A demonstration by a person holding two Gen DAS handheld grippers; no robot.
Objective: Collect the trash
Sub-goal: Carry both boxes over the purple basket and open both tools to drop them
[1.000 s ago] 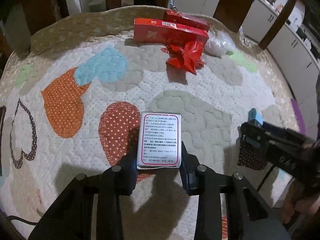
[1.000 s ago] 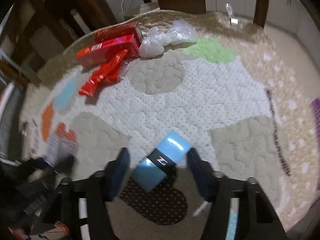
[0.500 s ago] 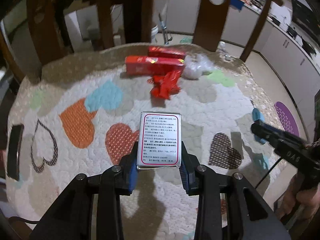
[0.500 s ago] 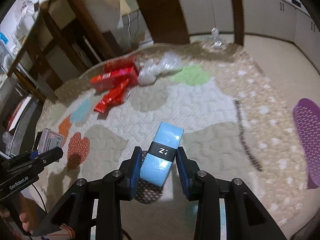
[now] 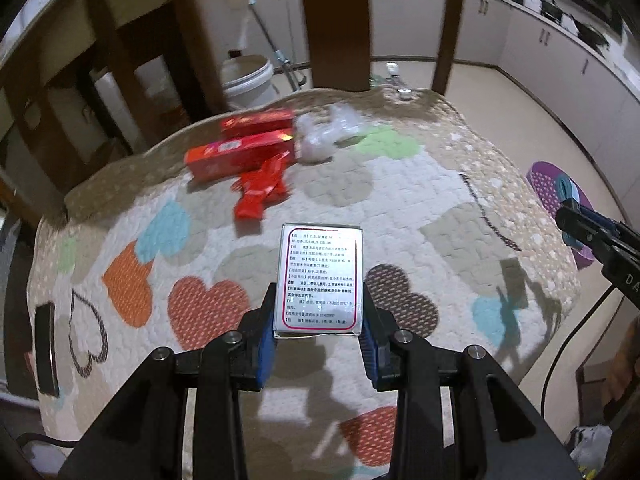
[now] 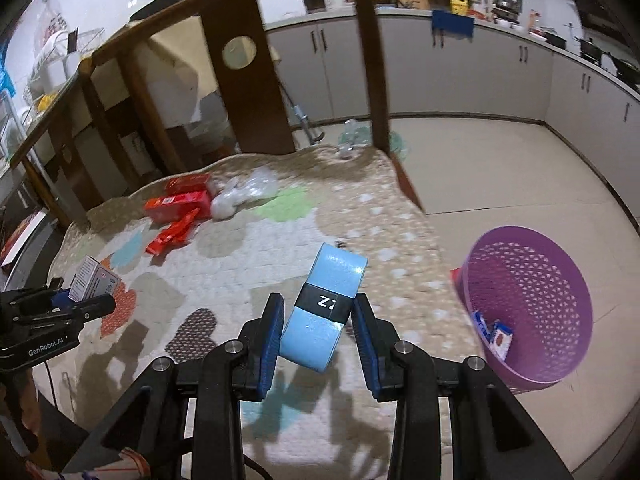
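Note:
My left gripper (image 5: 319, 330) is shut on a white printed box (image 5: 320, 278) and holds it above the quilted table (image 5: 400, 208). My right gripper (image 6: 318, 322) is shut on a light blue box with a black band (image 6: 326, 306), raised over the table's right side. In the right wrist view the left gripper (image 6: 76, 300) shows at far left with the white box (image 6: 90, 278). Red boxes (image 5: 240, 154), a red wrapper (image 5: 262, 190) and a crumpled clear bag (image 5: 326, 136) lie at the table's far side. A purple basket (image 6: 528, 304) stands on the floor to the right.
Wooden chair backs (image 6: 248, 88) stand behind the table. A white bucket (image 5: 246, 80) sits on the floor beyond. Small packets (image 6: 498, 334) lie in the basket. A dark phone (image 5: 44, 344) lies at the table's left edge. Kitchen cabinets (image 6: 480, 76) line the far wall.
Both grippers have risen well above the table with their boxes. The right gripper closed on the blue box and swung right, so the purple basket has come into view.

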